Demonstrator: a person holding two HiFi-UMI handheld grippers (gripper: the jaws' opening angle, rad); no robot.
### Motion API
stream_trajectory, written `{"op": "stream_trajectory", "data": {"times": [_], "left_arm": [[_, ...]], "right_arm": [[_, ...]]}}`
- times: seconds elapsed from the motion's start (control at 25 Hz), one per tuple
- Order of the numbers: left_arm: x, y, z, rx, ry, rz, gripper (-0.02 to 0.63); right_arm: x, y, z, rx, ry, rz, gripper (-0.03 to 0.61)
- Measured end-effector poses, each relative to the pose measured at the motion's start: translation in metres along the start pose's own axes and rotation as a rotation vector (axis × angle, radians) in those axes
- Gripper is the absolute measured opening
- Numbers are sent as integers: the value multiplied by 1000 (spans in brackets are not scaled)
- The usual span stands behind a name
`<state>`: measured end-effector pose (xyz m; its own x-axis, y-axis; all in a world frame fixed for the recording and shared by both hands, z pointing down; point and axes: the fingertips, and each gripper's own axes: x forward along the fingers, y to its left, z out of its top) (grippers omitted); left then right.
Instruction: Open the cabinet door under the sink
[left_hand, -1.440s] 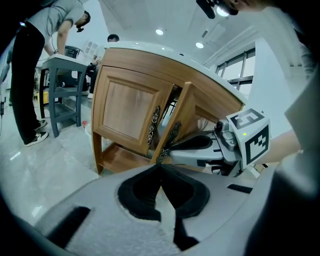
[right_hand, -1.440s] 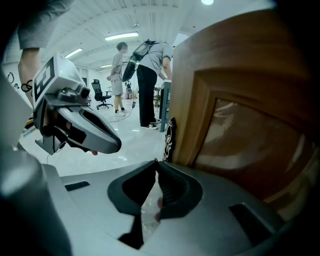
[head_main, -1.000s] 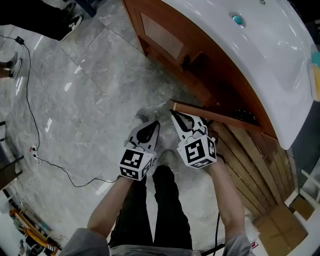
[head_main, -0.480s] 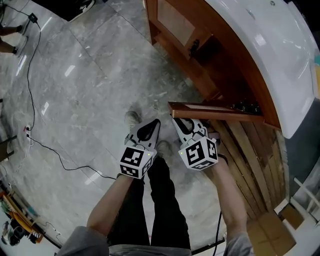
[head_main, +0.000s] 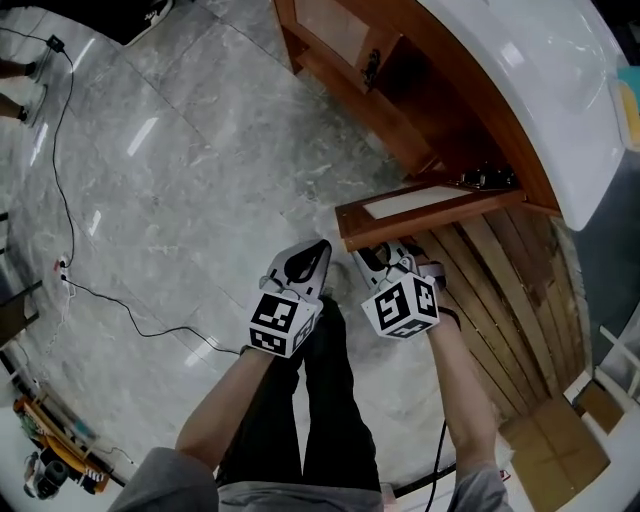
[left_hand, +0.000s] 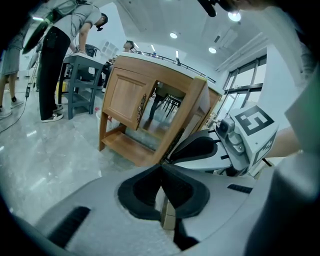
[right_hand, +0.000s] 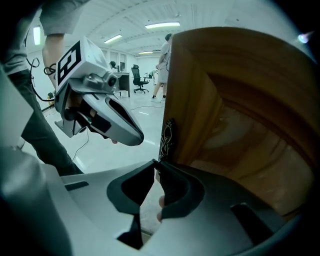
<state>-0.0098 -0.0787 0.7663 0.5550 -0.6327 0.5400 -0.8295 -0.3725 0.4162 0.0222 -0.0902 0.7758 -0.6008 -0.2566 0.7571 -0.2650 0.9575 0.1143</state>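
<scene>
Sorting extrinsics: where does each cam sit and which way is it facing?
Head view: on the head, steeply down at floor, cabinet door, sink; shows forearms, legs, left gripper, right gripper.
Left gripper view: along its shut jaws toward the cabinet; right gripper alongside.
Right gripper view: along jaws shut on door handle; left gripper upper left.
Shared: cabinet door in all three.

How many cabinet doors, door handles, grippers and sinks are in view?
Brown wooden cabinet doors: 2, open door, far door
Dark ornate metal door handles: 2, near handle, far handle
Grey two-jaw grippers: 2, left gripper, right gripper
White sink: 1
Total: 7
</scene>
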Motion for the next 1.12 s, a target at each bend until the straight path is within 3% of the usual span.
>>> {"op": "stream_trajectory", "data": {"times": [0.24,0.88,1.12], "left_arm": [[-13,-26,-10,37,43,-59,8],[-24,-73,-26,99,68,-142,8],[-35,-87,-18,129,69,-158,8]], "right_arm": [[-24,27,-25,36,59,-6,44],[-81,52,-82,233,112,-184,46],[-83,68,-81,277,111,-195,11]]}}
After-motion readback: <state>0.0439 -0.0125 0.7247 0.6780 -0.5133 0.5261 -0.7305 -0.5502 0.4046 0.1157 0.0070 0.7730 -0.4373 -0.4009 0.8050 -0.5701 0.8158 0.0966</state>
